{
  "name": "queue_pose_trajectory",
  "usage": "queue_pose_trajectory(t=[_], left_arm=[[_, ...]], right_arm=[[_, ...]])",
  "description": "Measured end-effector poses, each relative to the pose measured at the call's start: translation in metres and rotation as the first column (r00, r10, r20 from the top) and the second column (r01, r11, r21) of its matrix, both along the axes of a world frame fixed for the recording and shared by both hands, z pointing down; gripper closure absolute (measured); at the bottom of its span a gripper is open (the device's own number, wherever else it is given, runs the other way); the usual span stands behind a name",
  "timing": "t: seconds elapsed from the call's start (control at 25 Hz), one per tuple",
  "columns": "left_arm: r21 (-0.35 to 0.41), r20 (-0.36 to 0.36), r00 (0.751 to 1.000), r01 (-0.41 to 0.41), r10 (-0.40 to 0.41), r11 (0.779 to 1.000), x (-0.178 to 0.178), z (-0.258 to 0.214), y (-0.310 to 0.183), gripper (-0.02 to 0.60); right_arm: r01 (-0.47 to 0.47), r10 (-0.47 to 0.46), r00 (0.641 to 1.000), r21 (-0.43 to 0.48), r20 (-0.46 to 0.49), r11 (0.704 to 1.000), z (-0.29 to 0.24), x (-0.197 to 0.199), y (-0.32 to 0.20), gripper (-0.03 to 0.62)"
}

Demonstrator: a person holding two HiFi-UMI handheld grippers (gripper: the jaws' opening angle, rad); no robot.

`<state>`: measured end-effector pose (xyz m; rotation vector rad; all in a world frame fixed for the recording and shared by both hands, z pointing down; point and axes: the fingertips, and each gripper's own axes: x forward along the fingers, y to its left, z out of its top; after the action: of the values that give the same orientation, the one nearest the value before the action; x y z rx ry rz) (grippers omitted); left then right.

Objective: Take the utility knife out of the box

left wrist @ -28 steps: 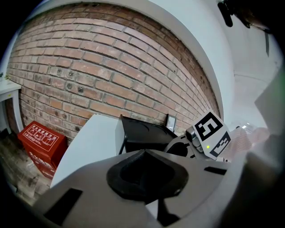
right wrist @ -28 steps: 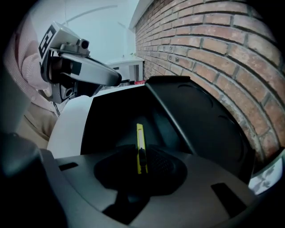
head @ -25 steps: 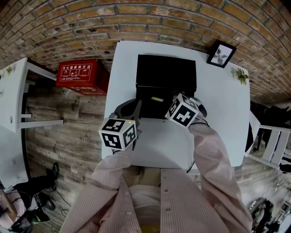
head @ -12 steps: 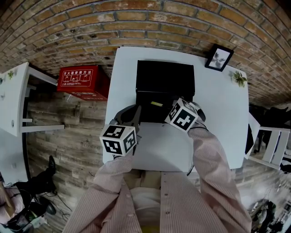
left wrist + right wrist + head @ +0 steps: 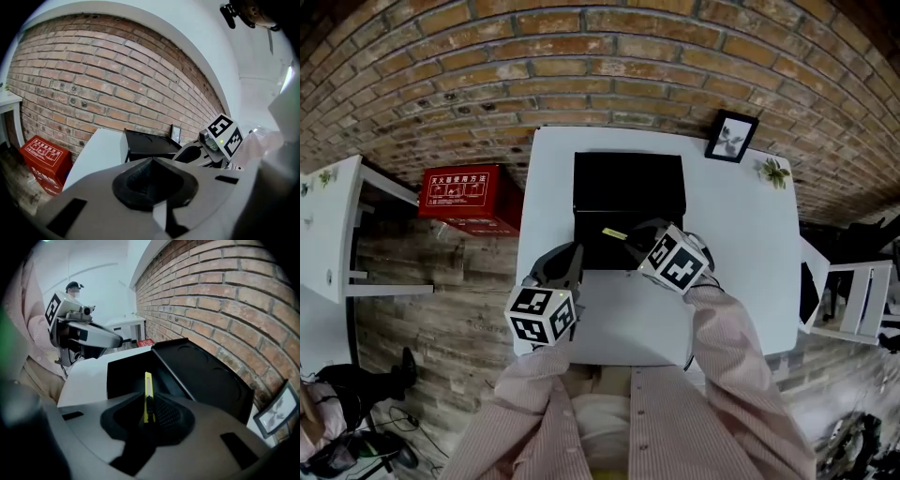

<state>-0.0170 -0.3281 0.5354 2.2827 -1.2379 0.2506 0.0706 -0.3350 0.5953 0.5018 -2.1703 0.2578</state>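
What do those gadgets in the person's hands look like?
The left gripper and right gripper are grey moulded plastic with dark-lined jaws; each carries a white cube printed with black square markers. Pink-and-white striped shirt sleeves cover both arms.

You're in a room got up as a homely corner, closer to a recording set than a real workshop. A bare red-brick wall (image 5: 609, 56) runs behind your white worktop (image 5: 750, 244), and the floor (image 5: 431, 291) is weathered wooden planking. A small framed picture (image 5: 731, 136) and a little green plant (image 5: 773, 172) dress the worktop's far edge. A red box (image 5: 469, 187) with white safety print stands on the floor by the wall. A white side table (image 5: 328, 216) flanks you on the left, and loose cables and gear (image 5: 356, 422) lie beyond it
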Motion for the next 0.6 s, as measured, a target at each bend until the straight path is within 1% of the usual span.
queue_pose_trajectory(t=[0.16,0.4,0.52,0.6], left_arm=[[0.035,0.004,1.000,0.000,0.000,0.999,-0.002,-0.009,0.004,0.589],[0.081,0.009,1.000,0.010,-0.011,0.997,-0.008,-0.022,0.011,0.589],[0.103,0.014,1.000,0.019,-0.020,0.995,-0.012,-0.030,0.014,0.589],[0.117,0.018,0.999,0.026,-0.028,0.993,-0.014,-0.035,0.016,0.589]], right_arm=[[-0.046,0.044,0.997,0.022,0.070,0.999,-0.015,0.000,0.002,0.527],[-0.116,0.102,0.980,0.071,0.170,0.991,-0.039,-0.001,0.005,0.528],[-0.162,0.140,0.962,0.077,0.233,0.984,-0.051,-0.002,0.009,0.528],[-0.207,0.176,0.939,0.075,0.295,0.976,-0.060,-0.002,0.010,0.528]])
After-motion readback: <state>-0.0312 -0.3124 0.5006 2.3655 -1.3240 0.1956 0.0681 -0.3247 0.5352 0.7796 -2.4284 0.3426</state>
